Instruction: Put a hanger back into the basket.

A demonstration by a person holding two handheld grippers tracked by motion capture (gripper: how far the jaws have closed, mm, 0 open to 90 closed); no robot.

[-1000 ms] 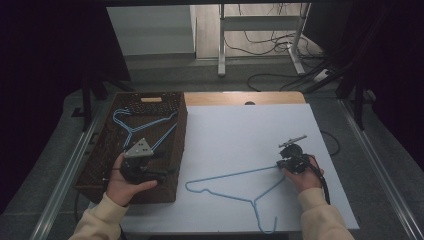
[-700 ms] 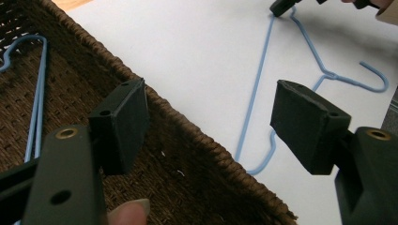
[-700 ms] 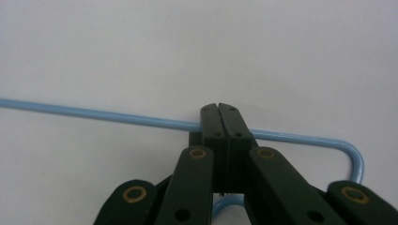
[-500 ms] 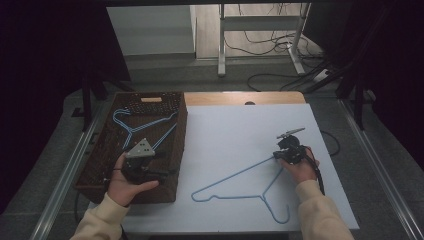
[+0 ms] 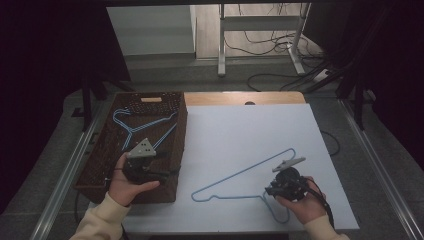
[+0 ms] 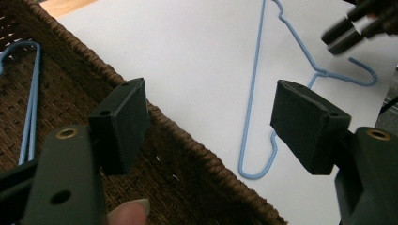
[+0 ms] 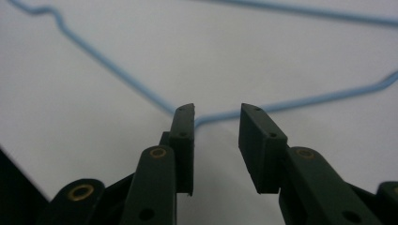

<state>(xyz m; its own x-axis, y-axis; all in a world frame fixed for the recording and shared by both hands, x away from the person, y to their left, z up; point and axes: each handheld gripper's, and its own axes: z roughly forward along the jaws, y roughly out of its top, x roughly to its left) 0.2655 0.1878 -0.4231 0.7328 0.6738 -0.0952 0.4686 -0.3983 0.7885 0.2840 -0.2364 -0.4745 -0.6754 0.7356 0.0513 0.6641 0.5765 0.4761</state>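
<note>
A white table (image 5: 240,135) is set before a dim room with a cabled floor (image 5: 280,75). At nine o'clock stands a basket (image 5: 172,150) with one hanger inside; a blue hanger (image 5: 240,172) lies at five o'clock, apparently just taken out. The left gripper (image 5: 145,167) hangs wide and empty over the basket. The right gripper (image 7: 216,117) has just been opening, the wire loose between its jaws. The basket hanger is judged left to fetch.
</note>
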